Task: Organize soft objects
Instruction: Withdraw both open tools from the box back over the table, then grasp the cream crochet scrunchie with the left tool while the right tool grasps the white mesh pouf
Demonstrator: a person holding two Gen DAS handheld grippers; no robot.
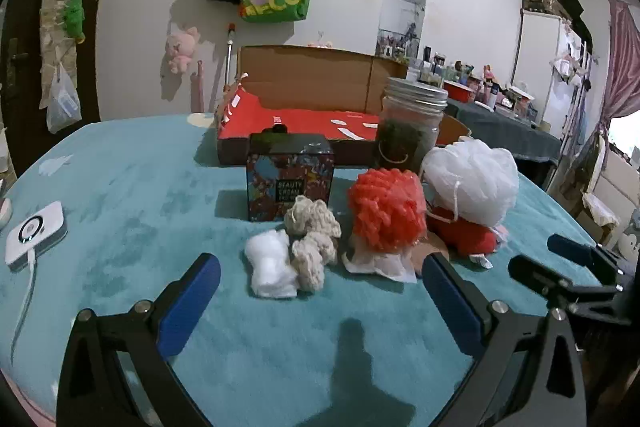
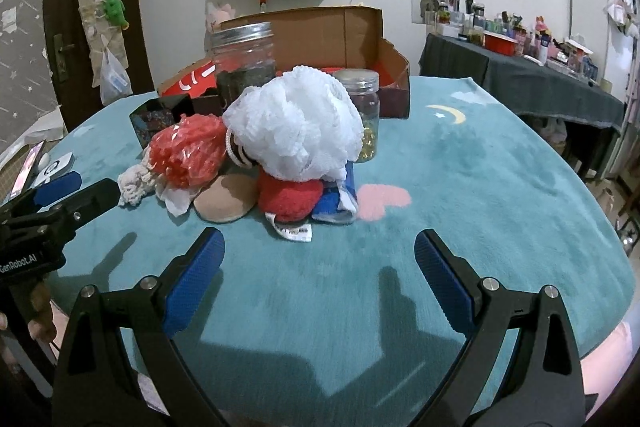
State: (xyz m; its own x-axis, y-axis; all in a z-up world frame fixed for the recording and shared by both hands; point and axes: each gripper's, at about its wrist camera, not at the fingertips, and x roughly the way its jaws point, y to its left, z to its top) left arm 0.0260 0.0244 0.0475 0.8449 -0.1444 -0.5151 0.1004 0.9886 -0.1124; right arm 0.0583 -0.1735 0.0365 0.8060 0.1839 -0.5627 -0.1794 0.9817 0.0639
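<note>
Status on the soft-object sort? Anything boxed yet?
Nothing looks done: the open cardboard box with red lining shows no soft items inside. In hand: nothing; the left gripper and right gripper are both open over the teal cloth. Left: white mesh bath pouf, orange-red pouf, beige yarn balls, white cotton wad, red plush.

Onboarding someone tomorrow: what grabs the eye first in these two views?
The heap of soft things mid-table: a big white mesh pouf sits on top of a red plush, with an orange-red pouf to its left. Behind the heap stands an open cardboard box with a red inside, and a lidded glass jar in front of it. Both tongs, left and right, are open and empty over the teal cloth.
</note>
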